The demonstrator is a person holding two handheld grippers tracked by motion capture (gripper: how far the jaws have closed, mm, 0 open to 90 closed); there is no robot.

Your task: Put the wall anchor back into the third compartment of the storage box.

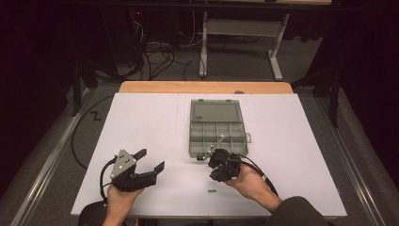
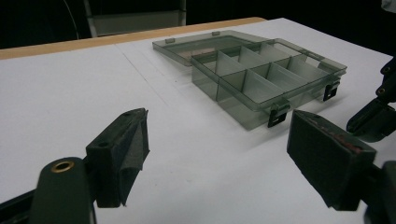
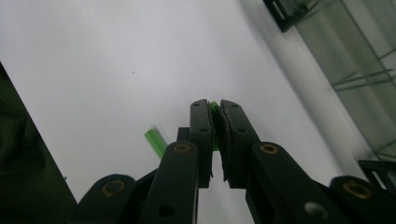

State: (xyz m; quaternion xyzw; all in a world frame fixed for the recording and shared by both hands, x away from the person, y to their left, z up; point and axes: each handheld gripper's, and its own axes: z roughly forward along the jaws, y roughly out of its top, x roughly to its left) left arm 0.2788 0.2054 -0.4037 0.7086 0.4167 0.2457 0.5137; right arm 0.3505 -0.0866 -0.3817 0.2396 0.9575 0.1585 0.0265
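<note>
On the white table [image 1: 141, 122], right gripper [image 3: 215, 108] clamped on a mostly hidden green piece [image 3: 214, 107], left gripper [image 2: 217, 149] gaping, organizer box [image 1: 217, 134] open.

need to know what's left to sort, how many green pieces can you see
2: one green piece is pinched between the shut pads of the right gripper; another green piece lies loose on the white table near it. More may be hidden.

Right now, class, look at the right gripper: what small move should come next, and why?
Probably carry the right gripper up over the open compartment box. Its fingers are shut on a small green piece, the box lies open just beyond, and a second green piece waits on the table.
</note>
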